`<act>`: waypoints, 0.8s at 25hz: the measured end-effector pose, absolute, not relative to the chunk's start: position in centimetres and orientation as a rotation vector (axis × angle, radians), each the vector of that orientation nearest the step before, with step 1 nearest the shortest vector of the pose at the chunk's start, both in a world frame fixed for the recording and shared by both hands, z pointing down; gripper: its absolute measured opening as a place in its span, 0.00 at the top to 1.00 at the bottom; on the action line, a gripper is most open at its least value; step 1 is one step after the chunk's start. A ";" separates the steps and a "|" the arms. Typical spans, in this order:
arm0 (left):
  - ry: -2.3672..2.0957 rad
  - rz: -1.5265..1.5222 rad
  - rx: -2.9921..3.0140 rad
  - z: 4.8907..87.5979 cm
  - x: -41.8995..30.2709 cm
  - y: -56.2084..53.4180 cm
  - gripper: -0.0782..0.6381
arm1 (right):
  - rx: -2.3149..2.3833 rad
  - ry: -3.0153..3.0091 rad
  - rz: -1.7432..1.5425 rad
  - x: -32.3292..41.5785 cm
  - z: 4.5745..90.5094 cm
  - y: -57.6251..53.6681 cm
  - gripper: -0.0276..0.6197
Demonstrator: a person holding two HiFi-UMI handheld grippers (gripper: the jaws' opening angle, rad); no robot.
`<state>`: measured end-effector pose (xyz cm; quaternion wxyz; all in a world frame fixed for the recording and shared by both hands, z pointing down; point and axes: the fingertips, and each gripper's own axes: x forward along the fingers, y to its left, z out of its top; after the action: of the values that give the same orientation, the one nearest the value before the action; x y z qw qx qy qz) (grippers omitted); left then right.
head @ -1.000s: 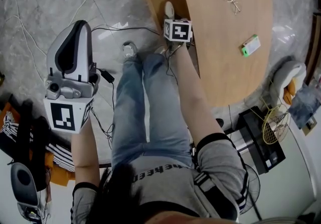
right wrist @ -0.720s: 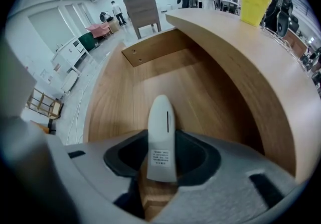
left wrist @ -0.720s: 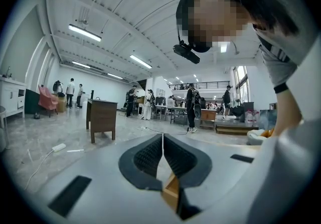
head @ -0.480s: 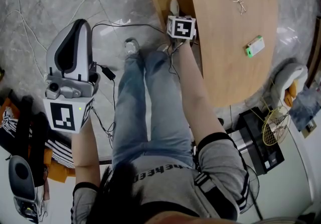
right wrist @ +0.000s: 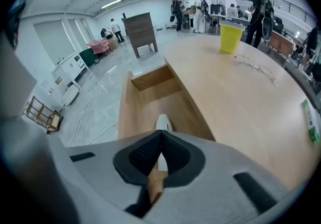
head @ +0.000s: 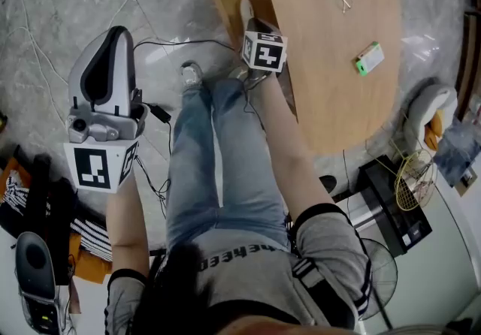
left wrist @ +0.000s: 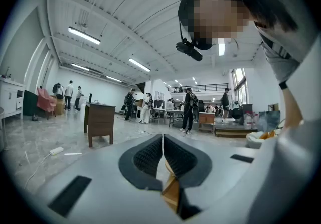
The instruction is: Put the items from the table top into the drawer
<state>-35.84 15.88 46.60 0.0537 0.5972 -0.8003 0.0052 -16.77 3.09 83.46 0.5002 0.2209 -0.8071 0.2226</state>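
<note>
My right gripper (right wrist: pixel 161 140) hangs over the open wooden drawer (right wrist: pixel 150 95), tilted steeply down, jaws shut with nothing between them. A white oblong item (right wrist: pixel 162 122) lies on the drawer floor just beyond its tips. In the head view this gripper (head: pixel 259 33) sits at the table's left edge, above that white item (head: pixel 246 10). On the table top stand a yellow cup (right wrist: pixel 230 37), a pair of glasses (right wrist: pixel 256 66) and a green-and-white box (right wrist: pixel 312 120). My left gripper (left wrist: pixel 162 140) is held level over the floor, away from the table, jaws shut and empty.
The round wooden table (head: pixel 338 101) fills the right of the head view. Cables (head: pixel 161 142) trail over the marble floor by the person's feet. A black stand and wire basket (head: pixel 398 206) sit at the lower right. People and another small table (left wrist: pixel 99 122) are far off.
The right gripper has lifted a little above the drawer, with the white item still lying in it. The left gripper has kept its place.
</note>
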 end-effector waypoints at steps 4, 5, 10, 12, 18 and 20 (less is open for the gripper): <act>-2.424 0.003 1.854 45.0 -34.9 15.4 0.87 | 0.548 -2.042 0.511 -16.3 79.7 3.1 0.95; -2.423 -0.001 1.863 44.6 -34.6 15.3 0.87 | 0.555 -2.065 0.506 -16.1 78.7 3.1 0.95; -2.403 -0.037 1.888 43.3 -33.0 14.8 0.87 | 0.589 -2.157 0.479 -14.8 73.6 3.4 0.95; -2.387 -0.043 1.905 42.7 -32.2 14.7 0.87 | 0.606 -2.187 0.471 -14.1 71.5 3.7 0.95; -2.331 -0.035 1.987 40.2 -29.8 14.1 0.87 | 0.665 -2.275 0.463 -12.2 65.2 4.2 0.95; -2.313 -0.031 2.014 39.2 -29.1 13.8 0.87 | 0.688 -2.303 0.462 -11.7 63.1 4.2 0.95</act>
<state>-29.11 13.81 39.22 0.0373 0.6563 -0.7536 -0.0100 -11.71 4.18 63.07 0.3401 0.2642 -0.8849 0.1774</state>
